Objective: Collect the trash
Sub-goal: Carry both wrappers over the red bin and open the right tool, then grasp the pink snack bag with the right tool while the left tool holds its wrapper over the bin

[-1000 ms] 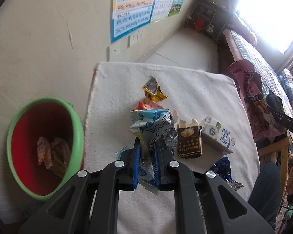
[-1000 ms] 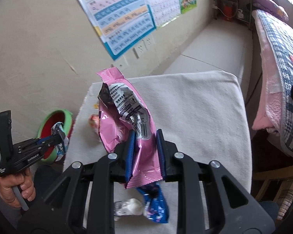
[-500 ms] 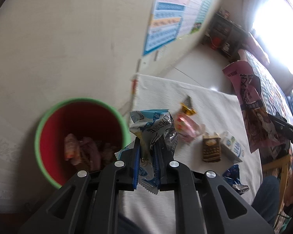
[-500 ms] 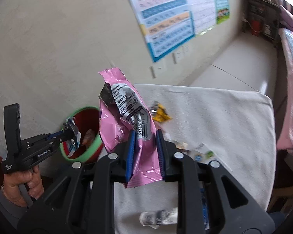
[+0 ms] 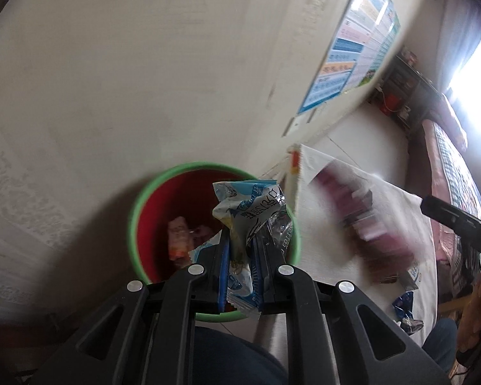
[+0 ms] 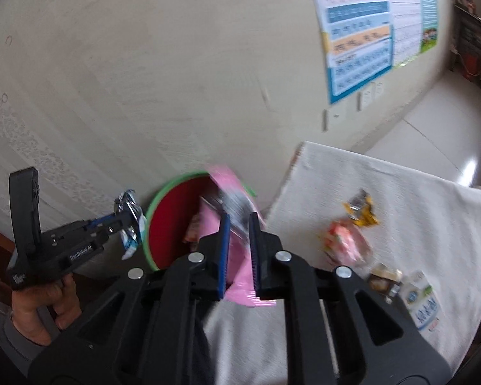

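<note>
The pink bag point(image 6: 237, 247) smears with motion blur; the bin point(image 5: 134, 224) lower rim hides behind gripper fingers point(image 5: 223, 266).

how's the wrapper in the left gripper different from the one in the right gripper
The blue-and-white wrapper in the left gripper is crumpled and looks sharp in that wrist view; the pink wrapper in the right gripper is a flatter bag, smeared by motion blur. The blue-and-white wrapper looks the smaller one, while the pink wrapper hangs out below its pads. Both are clamped between shut pads, in line with the green-rimmed red bin.
</note>
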`<state>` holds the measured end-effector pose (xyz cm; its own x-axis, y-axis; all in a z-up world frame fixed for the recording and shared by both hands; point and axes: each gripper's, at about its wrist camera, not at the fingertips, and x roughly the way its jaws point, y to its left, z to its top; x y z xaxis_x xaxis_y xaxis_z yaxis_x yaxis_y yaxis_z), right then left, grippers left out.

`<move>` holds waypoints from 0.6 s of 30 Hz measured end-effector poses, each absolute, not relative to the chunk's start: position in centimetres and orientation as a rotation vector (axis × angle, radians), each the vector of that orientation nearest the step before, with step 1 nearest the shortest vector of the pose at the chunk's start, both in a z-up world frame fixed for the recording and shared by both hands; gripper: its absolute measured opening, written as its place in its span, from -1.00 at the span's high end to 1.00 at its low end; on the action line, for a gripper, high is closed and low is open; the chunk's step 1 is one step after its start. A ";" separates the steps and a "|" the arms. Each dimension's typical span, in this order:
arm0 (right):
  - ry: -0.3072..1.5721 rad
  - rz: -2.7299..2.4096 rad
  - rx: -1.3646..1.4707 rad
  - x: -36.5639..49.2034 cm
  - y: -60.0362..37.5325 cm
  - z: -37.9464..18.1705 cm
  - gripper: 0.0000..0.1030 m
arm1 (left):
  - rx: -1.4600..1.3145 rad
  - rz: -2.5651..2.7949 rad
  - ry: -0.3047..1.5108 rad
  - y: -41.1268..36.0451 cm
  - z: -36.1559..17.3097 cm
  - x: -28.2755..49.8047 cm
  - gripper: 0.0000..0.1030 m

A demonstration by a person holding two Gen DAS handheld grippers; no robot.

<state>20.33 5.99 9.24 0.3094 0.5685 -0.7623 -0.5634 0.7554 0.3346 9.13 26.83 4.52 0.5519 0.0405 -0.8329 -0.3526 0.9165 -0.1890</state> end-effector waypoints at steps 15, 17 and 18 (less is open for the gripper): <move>1.098 0.674 -0.039 22.2 6.2 5.4 0.38 | -0.403 0.219 1.005 28.7 1.5 9.5 0.80; 1.120 0.636 -0.051 22.4 4.9 4.3 0.15 | -0.408 0.209 1.009 28.2 1.1 9.8 0.80; 1.132 0.615 -0.054 22.4 4.2 3.6 0.13 | -0.407 0.206 1.010 28.0 1.1 9.8 0.80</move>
<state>22.43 4.21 3.57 0.2785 0.4315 -0.8581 -0.4850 0.8343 0.2621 9.81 27.98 1.05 0.5206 -0.0190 -0.8536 -0.3520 0.9060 -0.2349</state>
